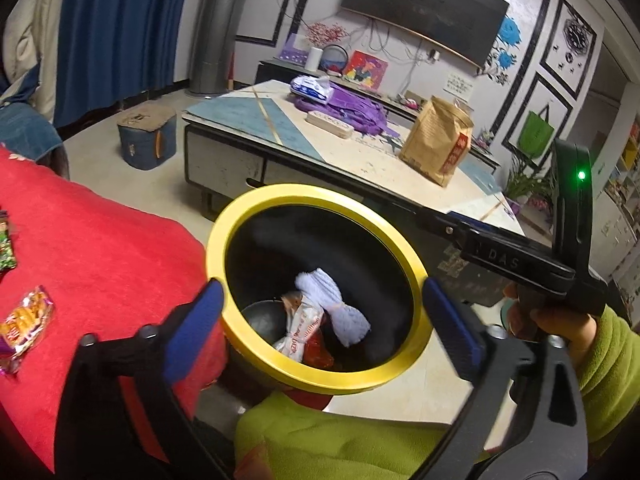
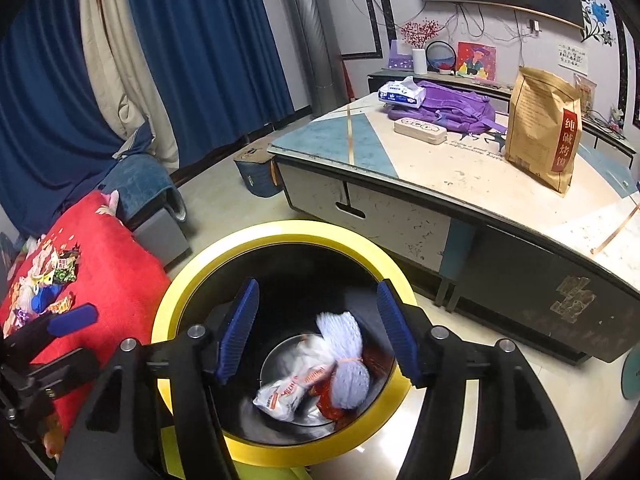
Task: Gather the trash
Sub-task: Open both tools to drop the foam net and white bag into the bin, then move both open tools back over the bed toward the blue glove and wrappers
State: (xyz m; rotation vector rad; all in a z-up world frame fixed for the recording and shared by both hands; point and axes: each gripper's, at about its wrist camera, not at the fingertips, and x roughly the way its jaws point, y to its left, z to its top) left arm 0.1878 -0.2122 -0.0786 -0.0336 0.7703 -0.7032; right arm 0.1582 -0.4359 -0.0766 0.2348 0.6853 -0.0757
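A black trash bin with a yellow rim [image 1: 224,224] [image 2: 280,232] stands on the floor beside a red cloth [image 1: 100,248]. Both grippers hang over its mouth. My left gripper [image 1: 322,324] is open, its blue pads spread as wide as the rim with nothing between them. My right gripper [image 2: 318,332] is open and empty too. Down in the bin lie a pale crumpled tissue [image 1: 332,304] [image 2: 348,380], a white wrapper [image 1: 300,332] [image 2: 288,392] and a red wrapper [image 1: 318,350] [image 2: 328,404], slightly blurred in the right wrist view. Snack wrappers [image 1: 26,320] [image 2: 52,276] lie on the red cloth.
Behind the bin, a low coffee table [image 2: 460,168] carries a brown paper bag [image 2: 544,124], a purple backpack [image 2: 452,106], a tissue pack [image 2: 402,92] and a power strip [image 2: 420,130]. A blue stool [image 1: 148,136] stands on the floor near blue curtains [image 2: 208,52]. A green sleeve [image 1: 608,360] is at right.
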